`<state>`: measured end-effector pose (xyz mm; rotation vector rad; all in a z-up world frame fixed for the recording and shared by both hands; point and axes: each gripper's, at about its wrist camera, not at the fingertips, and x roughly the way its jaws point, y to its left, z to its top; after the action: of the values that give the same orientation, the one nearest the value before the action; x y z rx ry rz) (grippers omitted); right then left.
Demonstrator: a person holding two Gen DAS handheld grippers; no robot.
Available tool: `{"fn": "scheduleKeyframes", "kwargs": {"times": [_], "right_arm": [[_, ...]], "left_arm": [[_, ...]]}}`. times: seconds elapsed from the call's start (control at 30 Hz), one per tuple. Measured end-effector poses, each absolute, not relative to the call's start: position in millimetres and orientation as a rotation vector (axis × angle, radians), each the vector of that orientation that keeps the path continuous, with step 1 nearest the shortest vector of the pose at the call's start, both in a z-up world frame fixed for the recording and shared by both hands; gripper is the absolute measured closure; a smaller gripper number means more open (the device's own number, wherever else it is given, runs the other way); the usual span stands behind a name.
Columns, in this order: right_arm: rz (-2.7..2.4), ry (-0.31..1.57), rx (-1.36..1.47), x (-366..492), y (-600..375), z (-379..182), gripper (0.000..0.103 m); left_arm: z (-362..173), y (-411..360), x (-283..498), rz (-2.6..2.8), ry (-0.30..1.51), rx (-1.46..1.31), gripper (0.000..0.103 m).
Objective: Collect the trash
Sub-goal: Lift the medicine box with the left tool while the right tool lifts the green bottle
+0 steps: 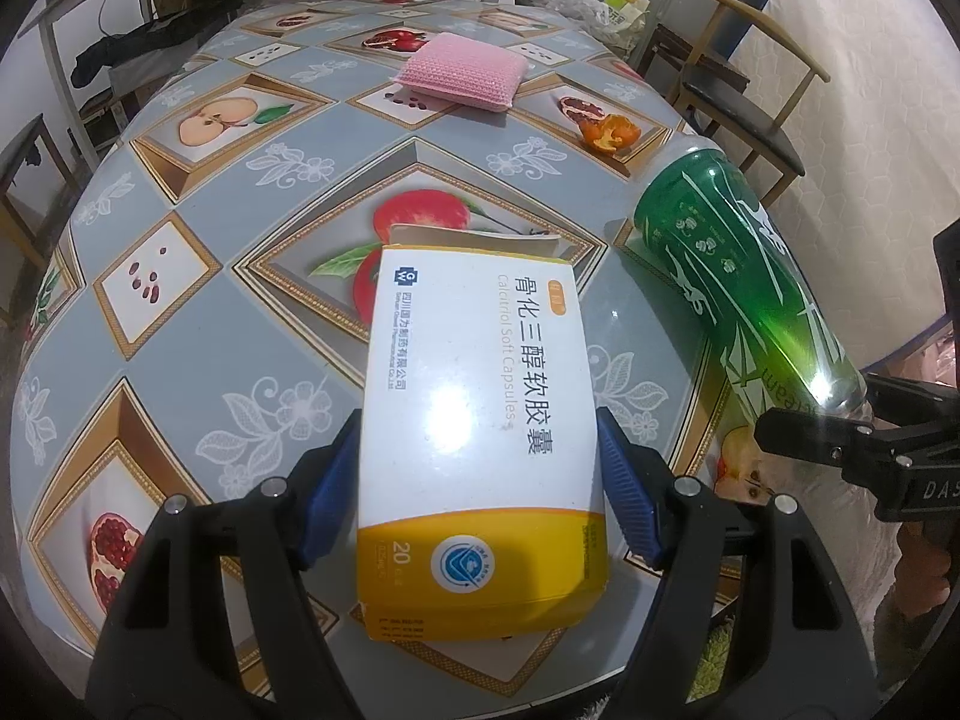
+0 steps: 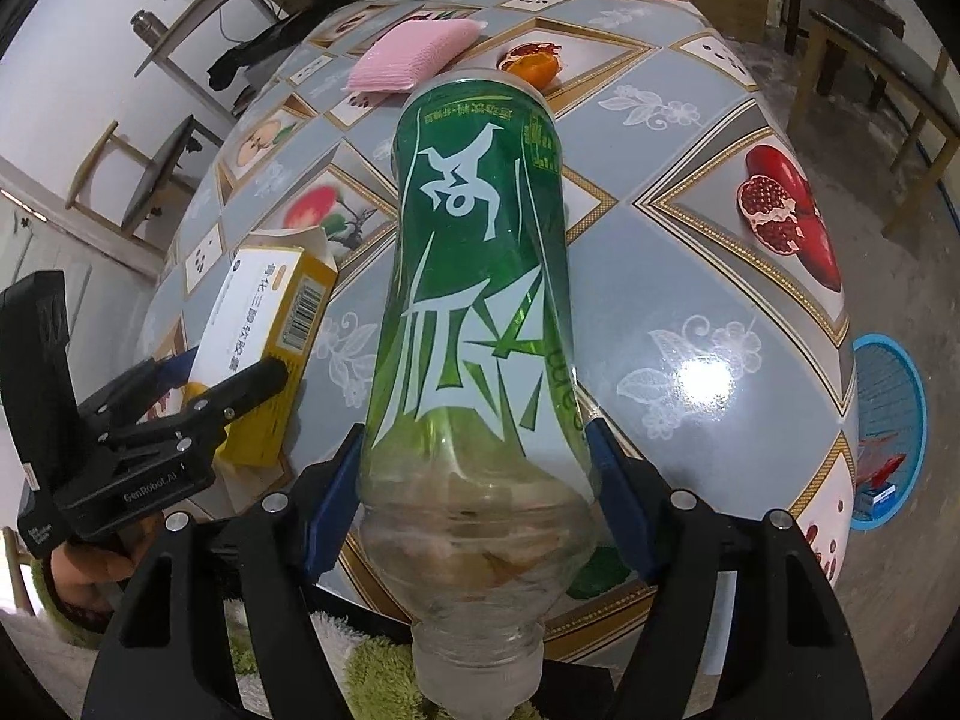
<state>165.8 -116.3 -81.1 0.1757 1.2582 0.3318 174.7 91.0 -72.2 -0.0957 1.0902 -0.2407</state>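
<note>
At the near edge of the fruit-patterned table (image 1: 198, 324), two pieces of trash are being held at once. Item one: the medicine box (image 1: 480, 420), white and yellow with its far flap open, is sitting pinched between the blue pads of the left gripper (image 1: 480, 498) and hovering over the tabletop. Item two: the green plastic bottle (image 2: 480, 300), cap toward the camera and dented in the middle, is being squeezed at its shoulder by the right gripper (image 2: 477, 492), to the right of the box. Items remaining on the far side: an orange peel (image 1: 609, 132) and a pink sponge (image 1: 462, 72), the latter possibly not trash. A blue bin (image 2: 888, 432) is showing on the floor off the right side of the table. Judged step: carrying, both pickups done. Next move is likely calling for swinging both loads rightward over that bin and spreading the fingers, bottle first, being nearer.
</note>
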Motion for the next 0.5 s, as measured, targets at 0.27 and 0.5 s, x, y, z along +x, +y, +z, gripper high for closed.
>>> {"fn": "scheduleKeyframes", "kwargs": {"times": [0.27,0.5], "right_arm": [[0.328,1.242,0.211,166.7,-117.3,-84.7,0.034],[0.324,1.222,0.235,164.0,-122.1,-82.1,0.034]], "left_arm": [[-70.4,92.0,175.6,-0.235,1.085,-0.094,0.035],[-70.0,91.9,173.4,-0.227,1.08,-0.095,0.035]]}}
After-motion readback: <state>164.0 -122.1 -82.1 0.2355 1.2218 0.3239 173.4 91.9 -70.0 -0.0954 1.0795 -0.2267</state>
